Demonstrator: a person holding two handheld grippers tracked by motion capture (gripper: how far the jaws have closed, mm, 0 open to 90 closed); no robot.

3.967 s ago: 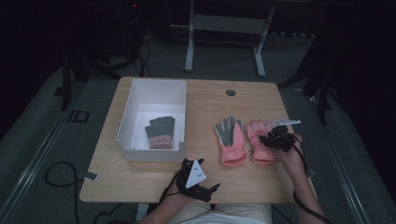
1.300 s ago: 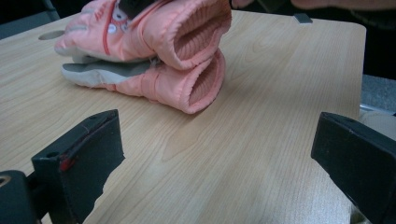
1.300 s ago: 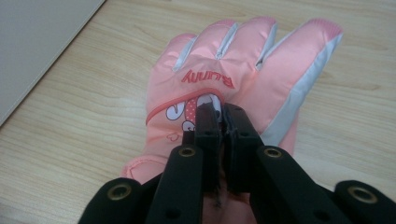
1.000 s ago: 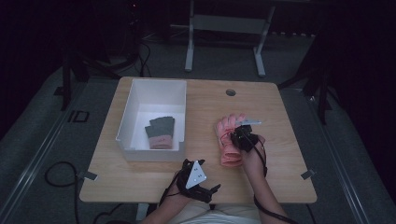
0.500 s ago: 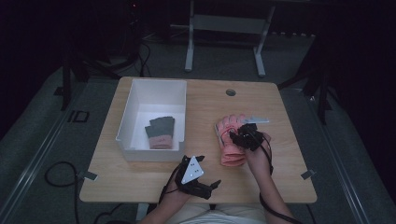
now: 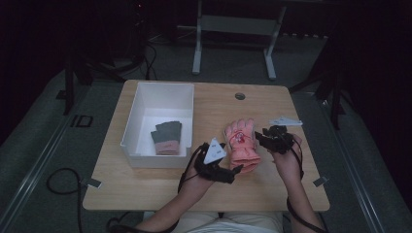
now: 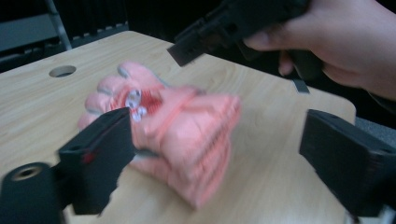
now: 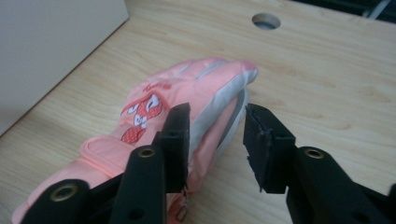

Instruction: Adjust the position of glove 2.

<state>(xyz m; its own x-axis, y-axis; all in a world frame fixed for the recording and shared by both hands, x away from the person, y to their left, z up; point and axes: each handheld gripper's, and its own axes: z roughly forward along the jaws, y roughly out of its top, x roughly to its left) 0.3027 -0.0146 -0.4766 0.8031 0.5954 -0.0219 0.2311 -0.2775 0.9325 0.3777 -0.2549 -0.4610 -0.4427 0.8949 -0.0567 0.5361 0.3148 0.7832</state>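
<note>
Two pink gloves [image 6: 241, 143] lie stacked in the middle of the wooden table [image 6: 214, 102], fingers pointing away from the person. The top glove [image 8: 154, 116] has a red and white cartoon patch and a grey side. My left gripper [image 6: 229, 173] sits at the cuff end of the stack, and in the left gripper view its jaws [image 7: 219, 158] stand wide open around the blurred gloves [image 7: 187, 130]. My right gripper [image 6: 266, 138] is open just right of the stack. Its jaws [image 8: 217, 135] straddle the top glove's grey edge without pinching it.
A white bin [image 6: 131, 126] stands at the left of the table with a dark grey and pink pair of gloves [image 6: 166, 137] inside. A cable hole [image 6: 240, 96] sits near the far edge. The bin wall [image 8: 46, 46] is close to the stack.
The two pink gloves lay side by side; the right one now lies on the left one. My right gripper has drawn back to the right. My left gripper has moved forward to the cuffs.
</note>
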